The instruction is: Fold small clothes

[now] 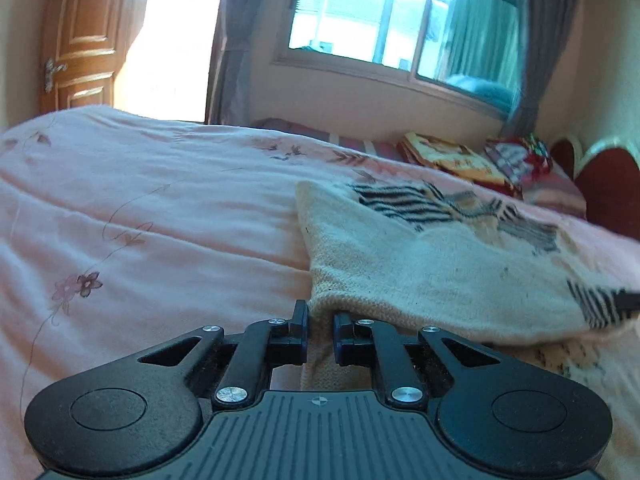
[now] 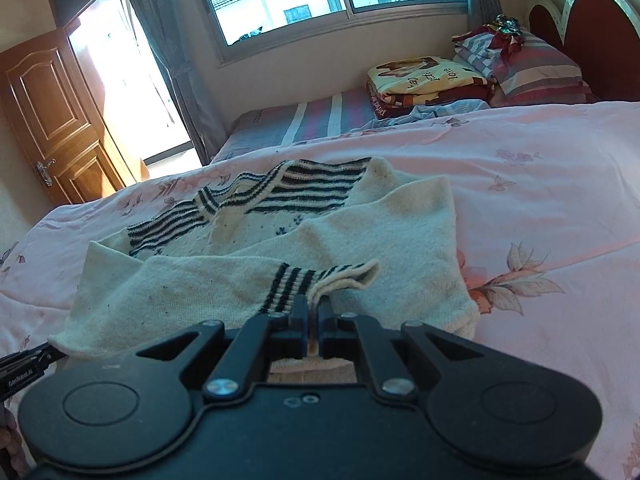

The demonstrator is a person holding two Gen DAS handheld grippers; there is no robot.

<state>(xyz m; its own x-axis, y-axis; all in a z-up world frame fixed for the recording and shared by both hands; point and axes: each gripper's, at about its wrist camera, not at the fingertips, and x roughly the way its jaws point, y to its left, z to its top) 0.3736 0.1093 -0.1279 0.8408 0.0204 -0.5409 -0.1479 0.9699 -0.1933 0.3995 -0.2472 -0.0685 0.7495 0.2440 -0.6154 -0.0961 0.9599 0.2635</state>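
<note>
Window-lit (image 1: pixel 400 20), perhaps motion-blurred, fisheye-warped.

1. We are seeing the sweater (image 2: pixel 256 272) lying on the quilt (image 2: pixel 540 200).
2. Behind the sweater, folded blankets (image 2: pixel 424 80) are sitting.
3. Right of those blankets, a pillow (image 2: pixel 540 68) is resting before the headboard (image 2: pixel 592 28).

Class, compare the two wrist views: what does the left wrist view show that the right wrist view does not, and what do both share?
Only the left wrist view shows the left gripper front on, jaws closed on a plain cream edge of the sweater.

Only the right wrist view shows the right gripper pinching the sweater's striped cuff, the striped neckline laid out clearly, and the lettering on a folded yellow blanket.

Both show the cream sweater lying on the pink floral bedspread, the window, the wooden door and the red headboard.
</note>
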